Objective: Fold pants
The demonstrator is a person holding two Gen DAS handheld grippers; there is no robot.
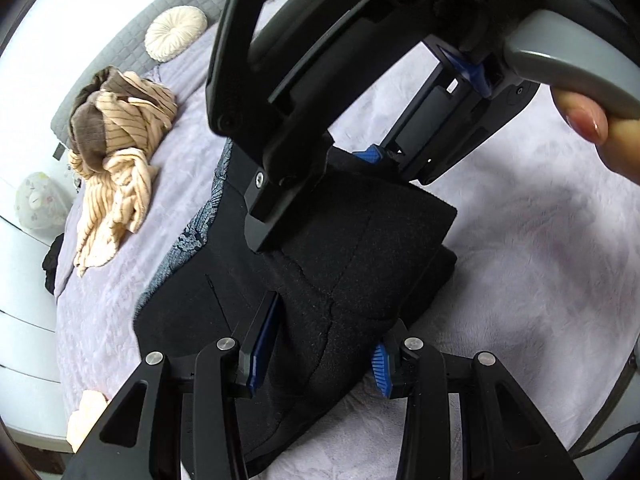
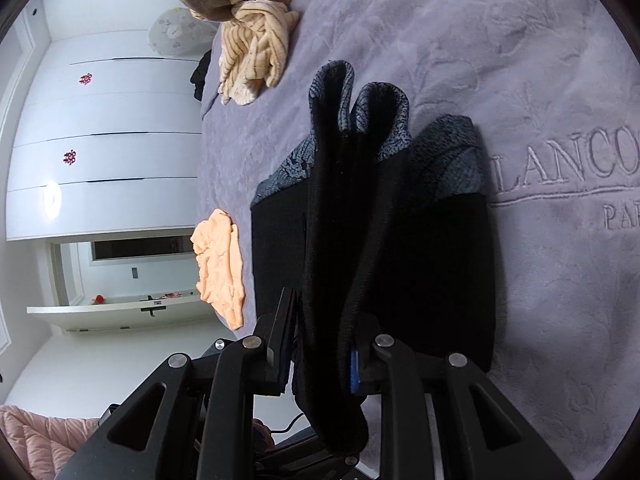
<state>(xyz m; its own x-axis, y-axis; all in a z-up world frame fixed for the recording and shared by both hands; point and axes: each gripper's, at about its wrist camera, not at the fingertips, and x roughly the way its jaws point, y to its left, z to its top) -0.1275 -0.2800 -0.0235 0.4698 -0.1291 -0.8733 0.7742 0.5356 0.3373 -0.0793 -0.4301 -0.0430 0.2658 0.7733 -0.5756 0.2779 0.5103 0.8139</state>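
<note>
**Two grippers clamped on one folded bundle of black pants**

Pants (image 1: 352, 248): dark bundle on the bed, already doubled over. In your left wrist view the long axis runs from about 7 o'clock up to 1 o'clock, with the grey patterned band (image 1: 200, 216) along the 10 o'clock edge. In the right wrist view (image 2: 360, 220) the axis runs 6 to 12 o'clock, and the patterned end points away from the camera toward 12.

Surface: lilac plush blanket (image 1: 520, 240) with embossed lettering (image 2: 568, 172) at 3 o'clock in the right view. Striped beige and brown clothes heap (image 1: 120, 152) at 10 o'clock from the pants. Round cream cushion (image 1: 176, 32) beyond it, against a grey quilted headboard (image 1: 132, 36). Peach cloth (image 2: 220, 264) at 9 o'clock near the bed edge. White wardrobe doors (image 2: 104, 120) and an open door (image 2: 112, 308) behind.

Tools:
- Your left gripper (image 1: 320, 356): jaws narrow, blue pads (image 1: 262, 344) pressing both sides of a thick fold at the near end.
- Your right gripper (image 2: 320, 356): jaws narrower still, pinching a raised fold of the black fabric. In the left view it sits at the bundle's far edge (image 1: 320, 184), with your fingers (image 1: 592, 124) on its grey handle.
</note>
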